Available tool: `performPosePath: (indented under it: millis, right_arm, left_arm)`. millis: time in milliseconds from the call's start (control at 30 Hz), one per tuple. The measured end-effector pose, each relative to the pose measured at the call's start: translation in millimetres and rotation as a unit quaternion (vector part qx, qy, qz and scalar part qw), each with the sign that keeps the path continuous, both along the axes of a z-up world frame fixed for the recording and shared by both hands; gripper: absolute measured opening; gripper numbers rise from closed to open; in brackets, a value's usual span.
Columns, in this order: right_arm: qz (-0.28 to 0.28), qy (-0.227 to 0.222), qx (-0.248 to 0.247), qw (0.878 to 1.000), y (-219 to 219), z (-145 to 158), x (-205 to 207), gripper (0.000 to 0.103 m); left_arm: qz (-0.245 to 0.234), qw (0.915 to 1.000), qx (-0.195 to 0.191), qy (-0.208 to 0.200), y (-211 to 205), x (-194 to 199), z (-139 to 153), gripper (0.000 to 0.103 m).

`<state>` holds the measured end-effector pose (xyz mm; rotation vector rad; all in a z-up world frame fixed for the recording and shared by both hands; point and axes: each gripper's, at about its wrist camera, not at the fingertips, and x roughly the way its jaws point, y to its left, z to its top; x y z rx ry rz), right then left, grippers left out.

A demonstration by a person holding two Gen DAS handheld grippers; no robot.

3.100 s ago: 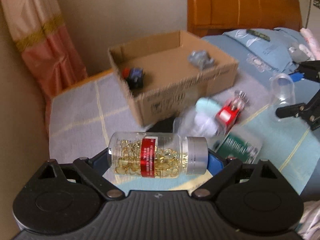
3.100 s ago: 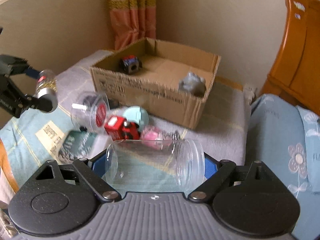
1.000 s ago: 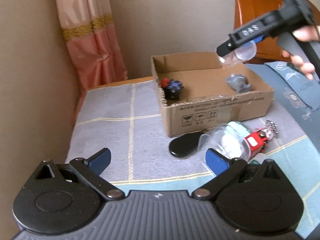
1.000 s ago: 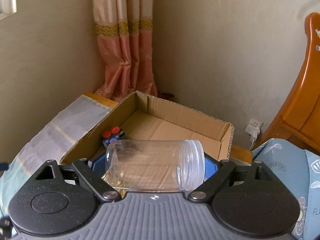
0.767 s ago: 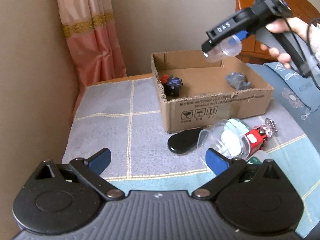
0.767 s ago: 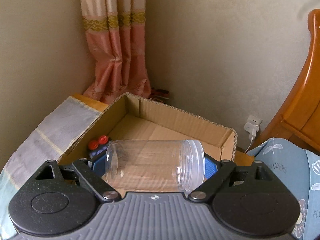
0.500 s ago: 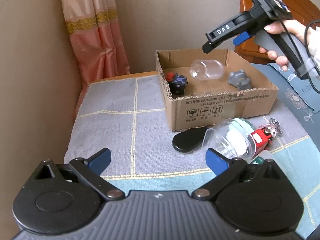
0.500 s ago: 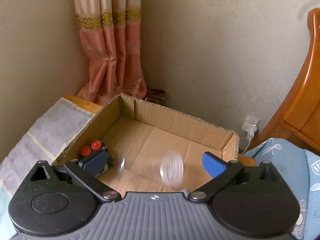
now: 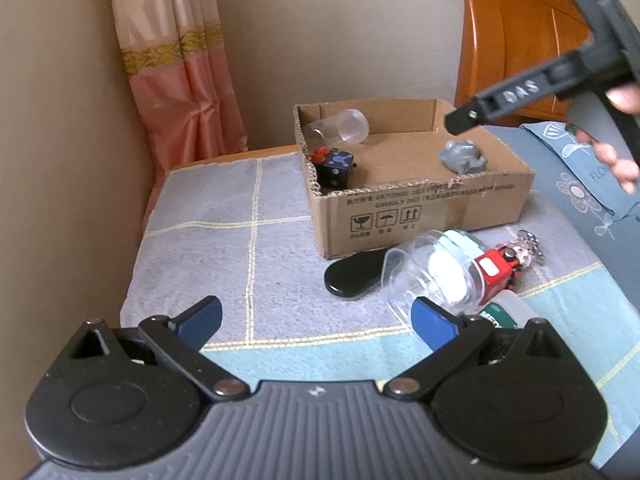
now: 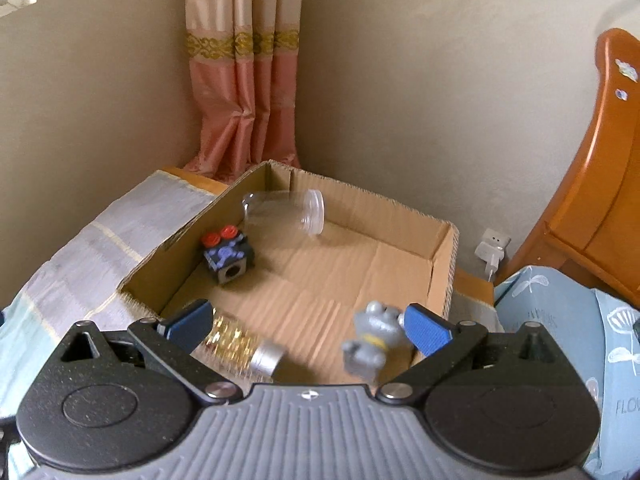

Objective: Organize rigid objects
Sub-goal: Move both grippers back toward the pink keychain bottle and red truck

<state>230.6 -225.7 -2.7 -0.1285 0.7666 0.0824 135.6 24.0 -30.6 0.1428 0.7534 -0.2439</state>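
Step now: the drop is done. The clear jar (image 10: 282, 214) lies on its side in the cardboard box (image 10: 446, 264), at about 11 o'clock in the right wrist view, near the far wall.
Right gripper (image 10: 304, 322): its jaws have just been opening and now stand wide, with nothing held between them. It hangs over the near part of the box.
Left gripper (image 9: 316, 316): wide apart and holding nothing, low over the bed.
Also in the box: a dice toy (image 10: 228, 256), a grey figure (image 10: 374, 338) and a pill bottle (image 10: 240, 346).
Still outside: a second clear jar (image 9: 434, 276), a red toy (image 9: 498, 272) and a black case (image 9: 354, 276), at about 3 o'clock from the left gripper, just beside the box.
Next move: probably pick one of these. The round jar could roll, so the fingers should close across its sides.
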Motion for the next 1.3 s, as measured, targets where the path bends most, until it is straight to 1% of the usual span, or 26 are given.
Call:
performPosePath:
  millis: [100, 233, 467, 533, 700, 867, 1100, 1167, 1300]
  right_arm:
    - [-0.017, 0.004, -0.001, 1.0, -6, -9, -21, 0.103]
    - [-0.044, 0.027, 0.002, 0.999, -15, -30, -40, 0.103]
    - [-0.099, 0.076, 0.056, 0.991, -38, -78, -46, 0.103]
    - [-0.107, 0.081, 0.071, 0.988, -40, -87, -45, 0.103]
    - [-0.125, 0.094, 0.075, 0.985, -40, -105, -43, 0.103]
    - [-0.132, 0.096, 0.088, 0.983, -50, -113, -57, 0.103]
    - [-0.136, 0.078, 0.034, 0.987, -55, -122, -83, 0.103]
    - [-0.138, 0.068, 0.036, 0.987, -56, -123, -89, 0.103]
    - [-0.141, 0.05, 0.036, 0.988, -54, -126, -93, 0.103]
  left_arm:
    - [-0.002, 1.0, 0.0, 0.0, -1, -4, 0, 0.1]
    - [-0.003, 1.0, -0.003, 0.002, -1, -7, -1, 0.1]
    - [-0.01, 0.9998, -0.012, 0.01, -2, -13, -5, 0.1]
    - [-0.011, 0.9998, -0.013, 0.012, -1, -15, -5, 0.1]
    - [-0.005, 0.9998, -0.016, 0.015, 2, -15, -7, 0.1]
    - [-0.003, 0.9997, -0.014, 0.019, 3, -12, -10, 0.1]
    - [-0.016, 0.9996, -0.012, 0.022, -3, -6, -12, 0.1]
    - [-0.02, 0.9995, -0.015, 0.021, -6, -2, -10, 0.1]
    - [-0.036, 0.9986, -0.034, 0.019, -17, 7, -5, 0.1]
